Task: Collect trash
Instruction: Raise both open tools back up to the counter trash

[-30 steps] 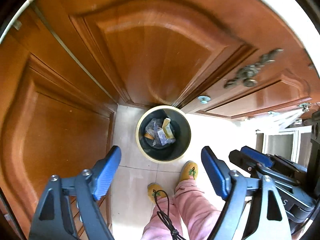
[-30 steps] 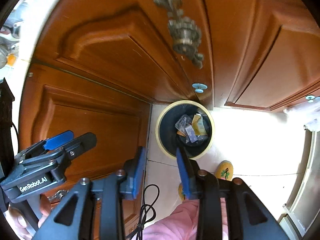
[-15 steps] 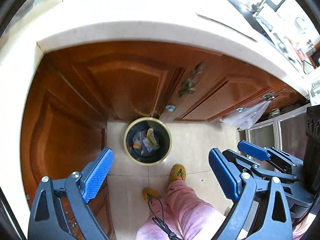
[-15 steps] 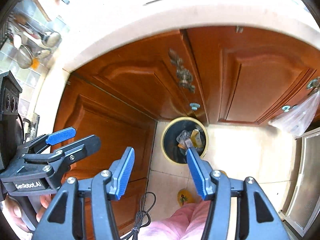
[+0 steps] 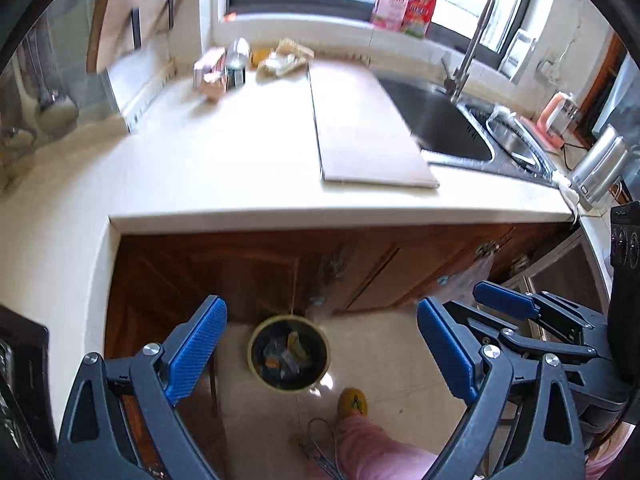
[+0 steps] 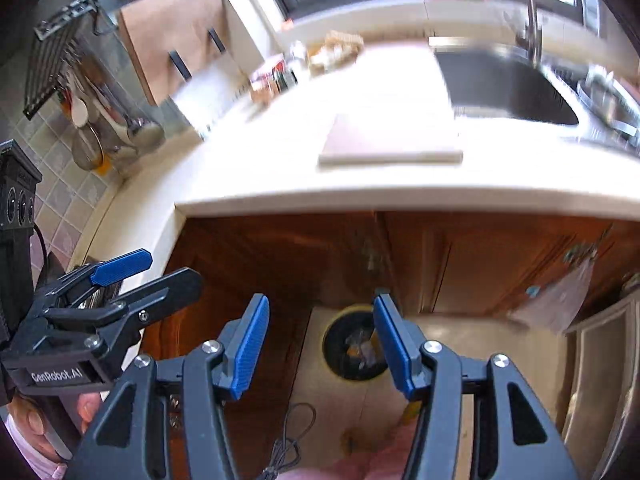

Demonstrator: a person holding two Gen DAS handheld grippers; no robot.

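Note:
A round bin [image 5: 289,354] with a yellow rim stands on the floor by the cabinet doors and holds several wrappers. It also shows in the right wrist view [image 6: 354,346]. Loose packets and wrappers [image 5: 224,68] lie at the back of the white countertop [image 5: 240,160], blurred in the right wrist view [image 6: 280,76]. My left gripper [image 5: 320,344] is open and empty, high above the bin. My right gripper [image 6: 320,340] is open and empty beside it, and shows in the left wrist view [image 5: 504,306].
A pale cutting board [image 5: 360,128] lies on the counter beside the dark sink [image 5: 436,116] and tap [image 5: 468,52]. Bottles [image 5: 404,0] stand on the windowsill. Utensils [image 6: 100,120] hang on the left wall. My slippered foot [image 5: 353,402] stands near the bin.
Both grippers have risen from low over the bin to above counter height, so the countertop, sink and window have come into view. The right gripper's jaws have opened wider.

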